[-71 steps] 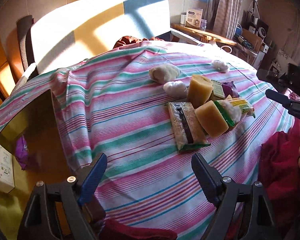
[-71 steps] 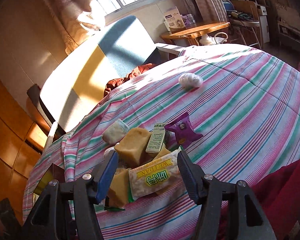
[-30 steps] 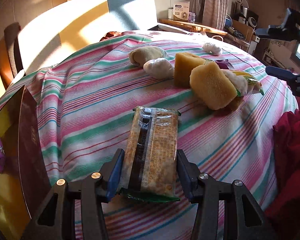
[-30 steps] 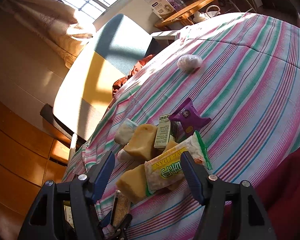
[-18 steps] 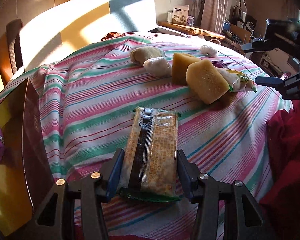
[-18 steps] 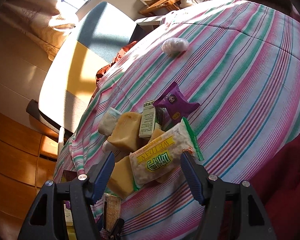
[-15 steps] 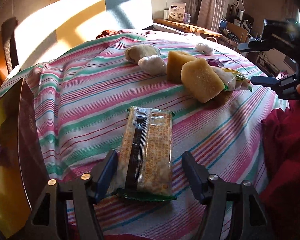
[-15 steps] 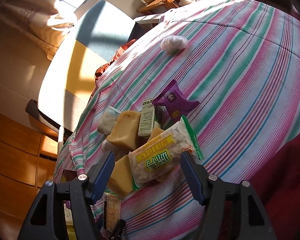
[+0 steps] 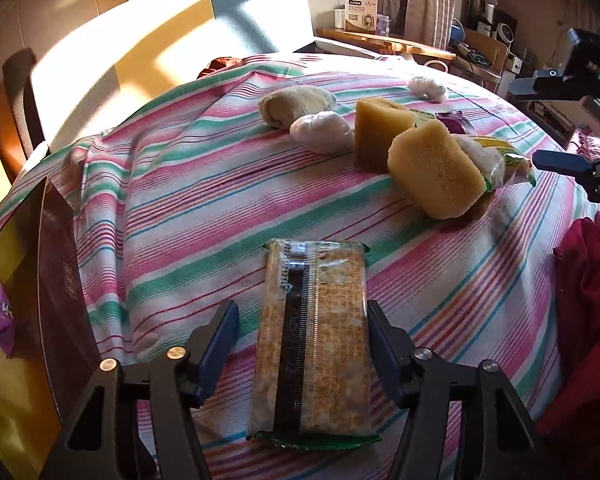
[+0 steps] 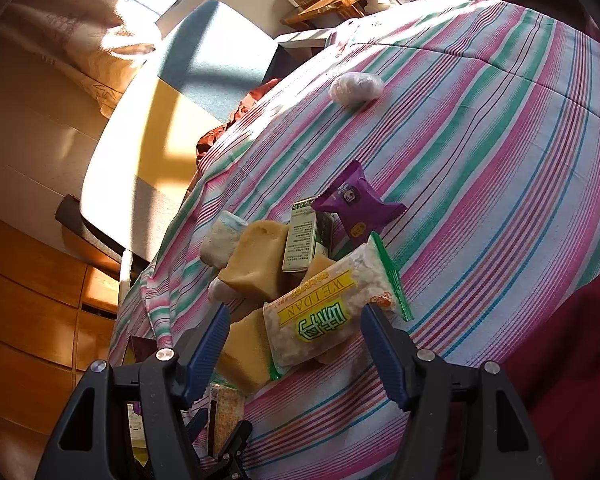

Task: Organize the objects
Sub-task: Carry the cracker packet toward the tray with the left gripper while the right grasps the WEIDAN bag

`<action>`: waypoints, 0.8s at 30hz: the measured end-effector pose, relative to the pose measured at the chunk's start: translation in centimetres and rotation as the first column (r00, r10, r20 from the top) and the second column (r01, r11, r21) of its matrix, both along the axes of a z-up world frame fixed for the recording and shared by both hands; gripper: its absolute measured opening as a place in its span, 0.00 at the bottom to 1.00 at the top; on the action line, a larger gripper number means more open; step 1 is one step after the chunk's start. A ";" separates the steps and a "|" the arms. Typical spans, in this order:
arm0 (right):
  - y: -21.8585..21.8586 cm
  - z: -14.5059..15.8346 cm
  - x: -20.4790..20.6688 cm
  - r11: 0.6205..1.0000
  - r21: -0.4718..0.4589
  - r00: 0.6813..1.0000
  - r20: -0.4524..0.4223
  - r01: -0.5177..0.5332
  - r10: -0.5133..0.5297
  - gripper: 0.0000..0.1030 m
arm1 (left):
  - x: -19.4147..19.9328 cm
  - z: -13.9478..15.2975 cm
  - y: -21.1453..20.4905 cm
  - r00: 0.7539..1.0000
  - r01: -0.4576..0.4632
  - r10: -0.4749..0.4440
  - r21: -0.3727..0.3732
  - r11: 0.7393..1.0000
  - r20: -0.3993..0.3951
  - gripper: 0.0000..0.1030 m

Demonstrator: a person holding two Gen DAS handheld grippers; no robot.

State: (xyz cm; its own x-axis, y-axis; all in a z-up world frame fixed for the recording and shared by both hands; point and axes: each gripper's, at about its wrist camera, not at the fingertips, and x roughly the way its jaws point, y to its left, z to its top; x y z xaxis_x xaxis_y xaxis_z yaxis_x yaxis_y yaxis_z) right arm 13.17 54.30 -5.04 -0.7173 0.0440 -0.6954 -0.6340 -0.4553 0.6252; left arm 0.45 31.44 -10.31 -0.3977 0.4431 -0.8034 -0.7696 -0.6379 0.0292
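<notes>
Released since 0.6 s ago: left gripper (image 9: 302, 342) fingers, then clamped on the cracker pack (image 9: 314, 340), now stand apart, right one touching the wrapper edge, left one clear. Pack is a flat glossy rectangle, crimped green ends, dark centre seam, lying on the striped cloth (image 9: 188, 200) at lower centre. Pile at upper right: two spongy yellow blocks (image 9: 434, 170), white crinkled bundles (image 9: 322, 132). Right gripper (image 10: 294, 338) wide, empty, hovering over the clear Weidan bag (image 10: 328, 312); purple foil packet (image 10: 356, 204) and green carton (image 10: 300, 240) just beyond.
</notes>
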 end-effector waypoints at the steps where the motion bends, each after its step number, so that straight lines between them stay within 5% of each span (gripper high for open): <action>1: 0.0 0.0 0.0 1.000 0.001 1.000 -0.001 -0.003 0.003 0.67 | 0.2 0.1 0.0 1.000 0.001 -0.001 0.005 1.000 -0.009 0.48; 24: -0.3 0.2 -0.6 0.999 0.030 0.999 0.012 -0.032 0.032 0.67 | 1.7 7.3 -6.9 0.989 -0.141 0.144 0.120 0.983 -0.018 0.48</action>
